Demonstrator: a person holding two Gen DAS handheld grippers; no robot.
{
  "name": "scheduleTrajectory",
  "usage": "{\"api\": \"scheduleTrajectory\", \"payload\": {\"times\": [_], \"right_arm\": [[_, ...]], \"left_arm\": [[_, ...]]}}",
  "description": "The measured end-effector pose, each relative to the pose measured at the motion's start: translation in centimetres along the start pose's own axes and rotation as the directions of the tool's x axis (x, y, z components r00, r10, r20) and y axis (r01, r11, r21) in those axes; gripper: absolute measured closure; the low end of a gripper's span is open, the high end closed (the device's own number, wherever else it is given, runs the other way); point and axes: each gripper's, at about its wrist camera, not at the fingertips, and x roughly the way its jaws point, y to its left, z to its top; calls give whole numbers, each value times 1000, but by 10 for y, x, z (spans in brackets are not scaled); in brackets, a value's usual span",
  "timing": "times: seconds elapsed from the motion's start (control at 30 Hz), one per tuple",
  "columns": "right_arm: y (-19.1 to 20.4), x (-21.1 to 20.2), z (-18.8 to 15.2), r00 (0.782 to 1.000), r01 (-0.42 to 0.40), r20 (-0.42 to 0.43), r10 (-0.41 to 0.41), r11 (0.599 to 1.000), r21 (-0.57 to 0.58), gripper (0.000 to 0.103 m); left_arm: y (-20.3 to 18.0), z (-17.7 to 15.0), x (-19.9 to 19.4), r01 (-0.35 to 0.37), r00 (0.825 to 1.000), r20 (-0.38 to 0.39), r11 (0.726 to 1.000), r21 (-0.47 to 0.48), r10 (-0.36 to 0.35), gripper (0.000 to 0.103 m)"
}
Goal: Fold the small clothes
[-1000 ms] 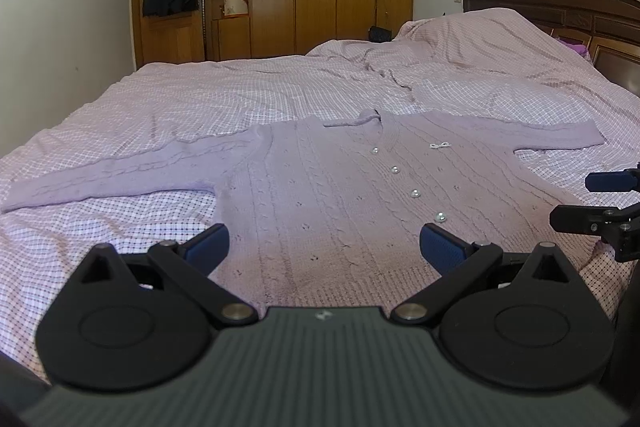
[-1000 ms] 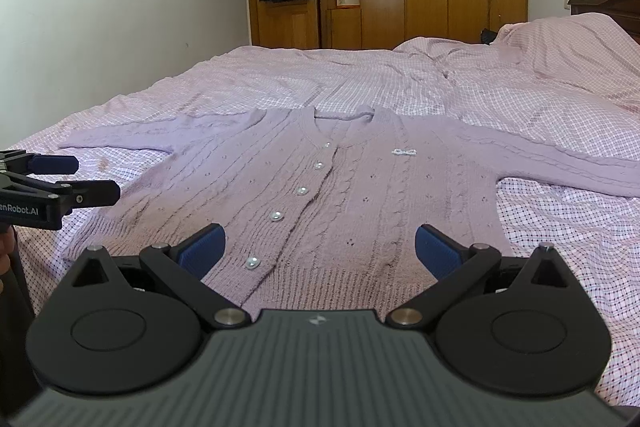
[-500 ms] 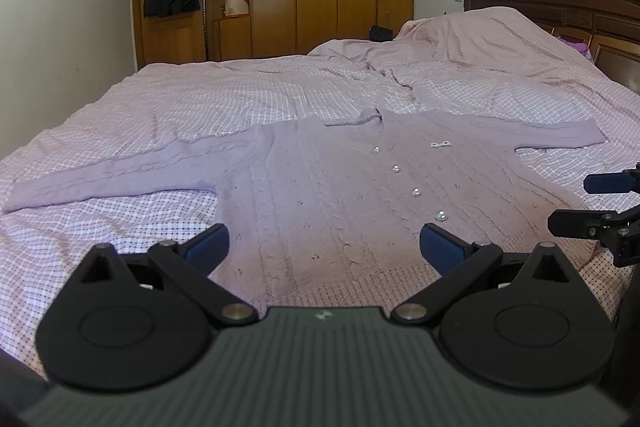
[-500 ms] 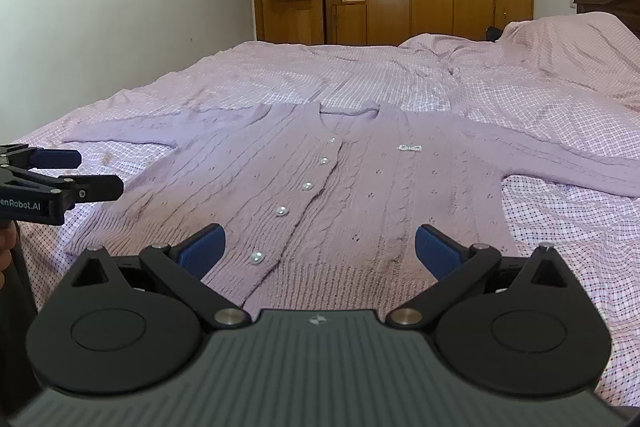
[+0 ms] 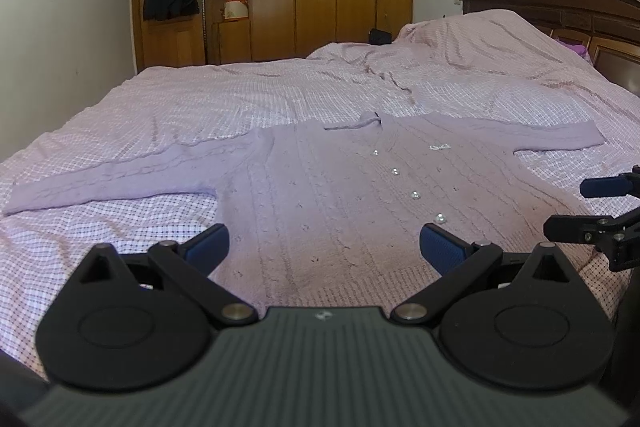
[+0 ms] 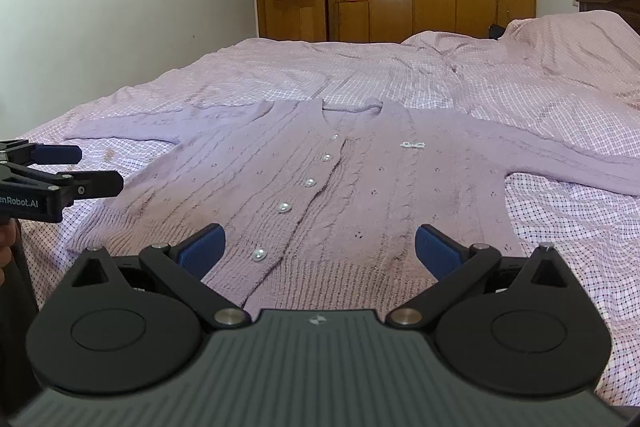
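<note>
The lilac cardigan (image 5: 340,195) lies buttoned and face up on the bed (image 5: 200,99), both sleeves stretched out to the sides and its ribbed hem nearest the person. Over the last second very little has shifted: the right gripper (image 6: 318,245) has crept a touch forward and turned slightly, so the garment sits a bit nearer and more centred in its view, while the left gripper (image 5: 324,247) has barely moved at all. Both hover above the hem with nothing between their fingers, which are spread wide; from each camera the other tool shows at the edge, its blue-tipped fingers (image 6: 56,155) parted too, poised beside the lower corner of the knit.

To me that reads as lining up, not folding. No part of the cardigan has been lifted, creased or turned over, so the task looks to be right at its start. The first fold would likely need each tool to come down on a sleeve or a hem corner, but neither has committed yet
</note>
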Motion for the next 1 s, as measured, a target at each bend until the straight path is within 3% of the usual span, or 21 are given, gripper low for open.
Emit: {"api": "scheduleTrajectory", "payload": {"times": [1.0], "right_arm": [[3, 8, 4, 999, -7, -40, 7, 1000, -11, 0]], "left_arm": [[7, 0, 7, -40, 998, -41, 999, -30, 39, 0]]}}
